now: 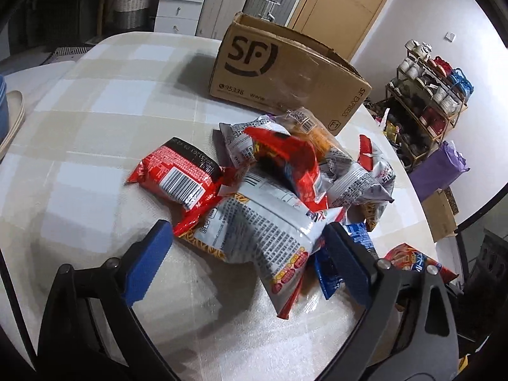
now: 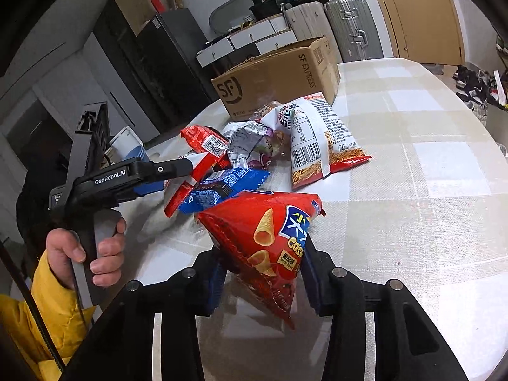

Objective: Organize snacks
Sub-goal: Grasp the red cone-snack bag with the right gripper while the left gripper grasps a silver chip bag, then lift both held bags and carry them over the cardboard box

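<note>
A heap of snack packets (image 1: 285, 171) lies on the checked table (image 1: 95, 127) in front of an open SF cardboard box (image 1: 285, 73). My left gripper (image 1: 247, 244) is open, its blue pads either side of the near end of a silver noodle-snack packet (image 1: 266, 231). A red packet (image 1: 177, 177) lies at its left. In the right wrist view my right gripper (image 2: 263, 273) is shut on a red corn-cone crisps bag (image 2: 273, 241), held just above the table. The left gripper (image 2: 177, 171) shows there, reaching into the heap beside a blue packet (image 2: 222, 187). The box (image 2: 279, 79) stands behind.
Suitcases (image 2: 352, 28) and white drawers (image 1: 181, 3) stand behind the table. A shelf of cups (image 1: 428, 95) and a purple bag (image 1: 441, 168) are at the right. A blue-and-white cup (image 2: 130, 149) sits at the table's left edge.
</note>
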Demonstrator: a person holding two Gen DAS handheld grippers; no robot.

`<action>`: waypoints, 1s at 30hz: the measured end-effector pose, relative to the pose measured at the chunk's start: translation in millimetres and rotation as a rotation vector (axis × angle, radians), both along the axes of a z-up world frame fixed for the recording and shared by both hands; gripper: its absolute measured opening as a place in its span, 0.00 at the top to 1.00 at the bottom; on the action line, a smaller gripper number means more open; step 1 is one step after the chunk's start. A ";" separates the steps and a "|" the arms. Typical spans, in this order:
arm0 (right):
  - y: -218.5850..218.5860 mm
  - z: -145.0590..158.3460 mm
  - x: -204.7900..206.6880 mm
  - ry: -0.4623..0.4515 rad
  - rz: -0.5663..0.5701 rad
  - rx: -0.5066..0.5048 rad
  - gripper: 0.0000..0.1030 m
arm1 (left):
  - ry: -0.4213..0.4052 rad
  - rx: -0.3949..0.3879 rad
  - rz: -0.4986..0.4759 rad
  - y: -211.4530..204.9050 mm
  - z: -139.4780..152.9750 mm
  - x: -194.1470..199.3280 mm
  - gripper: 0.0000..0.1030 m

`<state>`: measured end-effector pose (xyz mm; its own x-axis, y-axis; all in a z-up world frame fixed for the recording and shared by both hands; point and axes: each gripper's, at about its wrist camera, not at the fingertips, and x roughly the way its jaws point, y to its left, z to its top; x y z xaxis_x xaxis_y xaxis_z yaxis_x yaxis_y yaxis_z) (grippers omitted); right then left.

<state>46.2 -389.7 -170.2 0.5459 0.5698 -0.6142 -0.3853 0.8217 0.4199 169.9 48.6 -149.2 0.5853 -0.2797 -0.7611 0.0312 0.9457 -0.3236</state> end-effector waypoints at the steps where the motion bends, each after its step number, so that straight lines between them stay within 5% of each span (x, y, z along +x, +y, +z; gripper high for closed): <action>1: -2.4 -1.4 -3.2 -0.001 -0.001 -0.001 0.59 | -0.006 -0.010 0.002 0.7 0.2 -0.5 0.12; 8: -4.0 -9.7 -4.6 0.001 -0.008 -0.004 0.59 | -0.036 0.041 -0.007 -4.2 1.7 -16.5 0.25; 11: -4.9 -10.7 -3.9 -0.001 -0.012 -0.002 0.59 | -0.043 0.014 -0.032 -3.3 4.2 -21.8 0.64; 30: -2.9 -9.0 -3.0 -0.003 -0.008 0.006 0.59 | -0.065 -0.007 -0.035 19.6 17.2 -67.8 0.68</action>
<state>43.1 -392.6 -179.2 0.5525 0.5689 -0.6092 -0.3799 0.8224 0.4235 102.1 68.2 -132.0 0.6229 -0.3064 -0.7198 0.0853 0.9412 -0.3268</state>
